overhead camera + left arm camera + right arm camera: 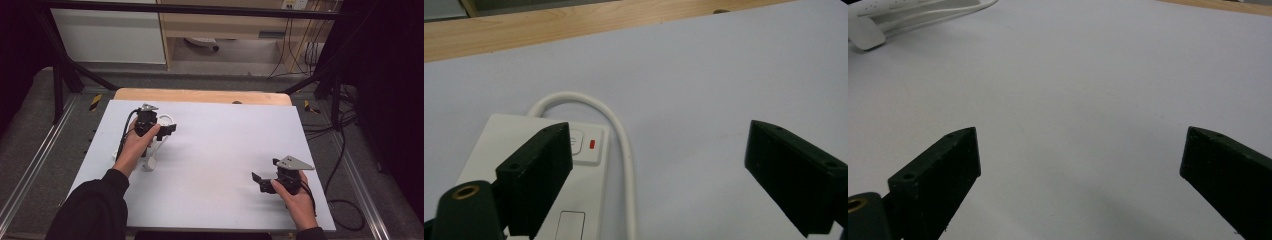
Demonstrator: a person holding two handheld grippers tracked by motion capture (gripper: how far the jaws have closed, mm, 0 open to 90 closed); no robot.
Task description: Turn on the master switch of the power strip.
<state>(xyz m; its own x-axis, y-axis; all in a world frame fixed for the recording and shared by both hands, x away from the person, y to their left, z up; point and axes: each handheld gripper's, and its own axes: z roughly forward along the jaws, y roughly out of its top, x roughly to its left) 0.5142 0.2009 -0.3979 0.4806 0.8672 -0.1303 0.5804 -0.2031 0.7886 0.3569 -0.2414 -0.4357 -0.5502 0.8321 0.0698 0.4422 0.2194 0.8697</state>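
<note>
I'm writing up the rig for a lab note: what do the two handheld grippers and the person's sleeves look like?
Both the left gripper and the right gripper are black, each with two flat, blocky jaws showing small screw holes, and each carries a grey three-cornered plate on top. A black cable trails from each. A brass-coloured threaded insert sits near each camera. The person wears dark sleeves.

A white power strip (531, 170) lies flat on the white table (225, 150), at its left side toward the far edge; its top carries a rocker switch (583, 145) with a small red light; its white cord (619, 145) loops out from one end — curving back alongside the body.
</note>
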